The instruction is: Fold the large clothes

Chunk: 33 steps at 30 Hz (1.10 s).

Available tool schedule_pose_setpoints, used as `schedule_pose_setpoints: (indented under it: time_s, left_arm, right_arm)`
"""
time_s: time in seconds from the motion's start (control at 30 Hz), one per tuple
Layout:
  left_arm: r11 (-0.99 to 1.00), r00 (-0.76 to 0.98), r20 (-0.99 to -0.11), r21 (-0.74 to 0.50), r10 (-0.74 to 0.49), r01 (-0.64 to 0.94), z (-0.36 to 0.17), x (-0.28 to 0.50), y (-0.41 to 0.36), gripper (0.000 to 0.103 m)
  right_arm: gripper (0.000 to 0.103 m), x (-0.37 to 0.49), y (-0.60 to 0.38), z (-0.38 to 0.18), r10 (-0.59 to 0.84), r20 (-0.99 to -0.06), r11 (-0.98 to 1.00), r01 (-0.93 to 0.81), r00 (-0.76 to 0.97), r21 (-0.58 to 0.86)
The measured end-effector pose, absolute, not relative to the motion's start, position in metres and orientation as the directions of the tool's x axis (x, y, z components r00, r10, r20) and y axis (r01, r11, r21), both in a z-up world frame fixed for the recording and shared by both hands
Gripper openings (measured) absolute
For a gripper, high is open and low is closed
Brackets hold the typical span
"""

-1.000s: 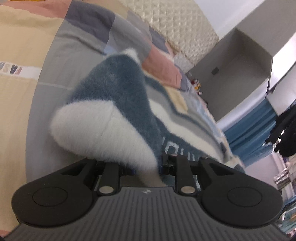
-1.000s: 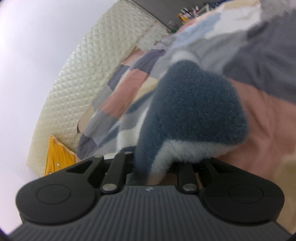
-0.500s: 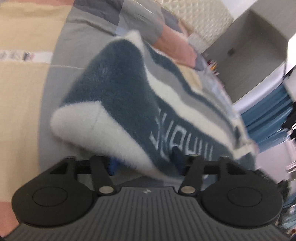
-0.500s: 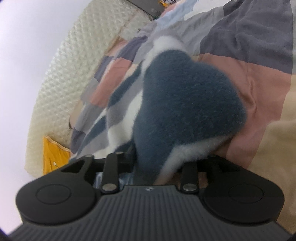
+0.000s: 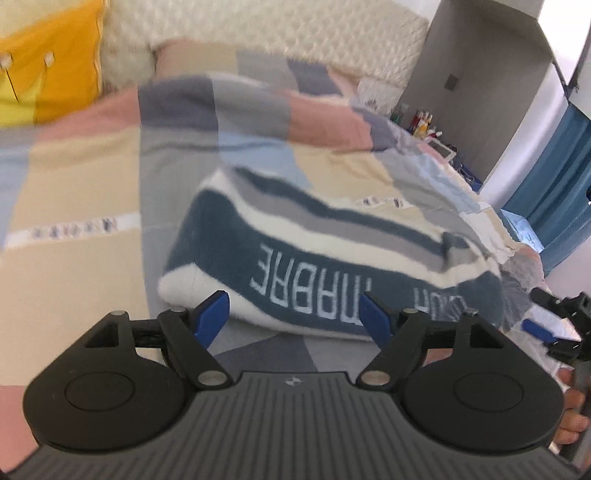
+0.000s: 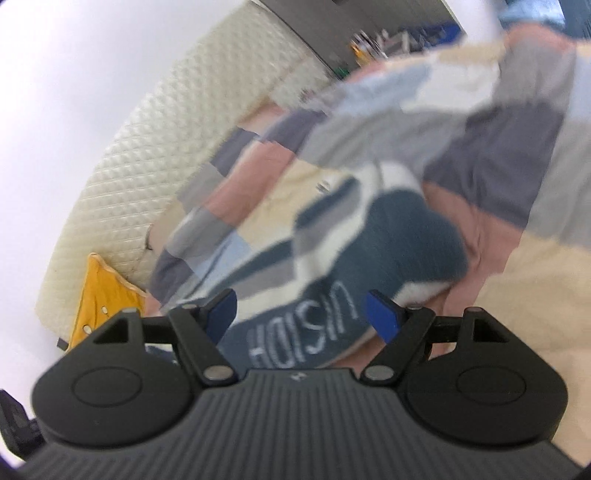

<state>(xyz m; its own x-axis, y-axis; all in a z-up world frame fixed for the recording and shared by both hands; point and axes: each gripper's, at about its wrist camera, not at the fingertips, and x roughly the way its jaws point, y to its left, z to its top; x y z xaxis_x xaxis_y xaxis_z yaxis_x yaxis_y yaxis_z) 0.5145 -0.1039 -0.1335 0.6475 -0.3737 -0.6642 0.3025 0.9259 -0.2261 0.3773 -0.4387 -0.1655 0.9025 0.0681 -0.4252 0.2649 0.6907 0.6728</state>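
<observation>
A fuzzy dark-blue sweater [image 5: 325, 258] with white and grey stripes and white lettering lies folded on the patchwork bedspread [image 5: 81, 192]. My left gripper [image 5: 295, 314] is open and empty, just in front of the sweater's near edge. My right gripper [image 6: 306, 314] is open and empty above the sweater's other end, which shows in the right wrist view [image 6: 369, 251]. The right gripper also appears at the right edge of the left wrist view [image 5: 554, 325].
A cream quilted headboard [image 5: 280, 33] stands behind the bed, with a yellow pillow [image 5: 44, 62] at its left. A grey cabinet [image 5: 480, 92] and blue curtain [image 5: 554, 184] stand to the right, with small bottles [image 5: 421, 123] beside the bed.
Both grippers have opened and let go of the sweater, then pulled back from it. The sweater now lies flat and folded on the bed.
</observation>
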Motion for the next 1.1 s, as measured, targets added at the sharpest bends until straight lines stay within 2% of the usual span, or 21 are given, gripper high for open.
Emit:
schedule_pose_setpoints:
  time_s: [0.07, 0.17, 0.27, 0.5, 0.77, 1.1]
  left_arm:
    - [0.942, 0.688, -0.648, -0.169, -0.327, 0.289, -0.112, 0.489, -0.105, 0.083]
    - [0.942, 0.722, -0.611, -0.137, -0.324, 0.307, -0.081, 0.45, -0.105, 0.083]
    - [0.951, 0.766, -0.569, -0.104, -0.298, 0.292, -0.049, 0.404, -0.102, 0.088]
    - [0.957, 0.839, -0.473, -0.028, -0.269, 0.29, 0.007, 0.296, -0.094, 0.092]
    - [0.95, 0.865, -0.406, -0.03, -0.297, 0.311, 0.033, 0.192, -0.08, 0.095]
    - [0.93, 0.864, -0.368, -0.009, -0.345, 0.367, 0.013, 0.103, -0.075, 0.097]
  right_arm:
    - [0.079, 0.362, -0.43, -0.142, 0.059, -0.414, 0.735, 0.241, 0.908, 0.634]
    - [0.079, 0.339, -0.411, -0.107, 0.044, -0.39, 0.811, 0.195, 0.92, 0.552]
    - [0.079, 0.306, -0.39, -0.071, 0.024, -0.361, 0.874, 0.156, 0.932, 0.461]
    - [0.079, 0.221, -0.339, -0.009, -0.014, -0.236, 0.945, 0.091, 0.972, 0.316]
    - [0.079, 0.146, -0.298, 0.01, -0.058, -0.185, 0.974, 0.096, 0.981, 0.205]
    - [0.079, 0.092, -0.274, -0.008, -0.052, -0.223, 0.977, 0.096, 0.973, 0.191]
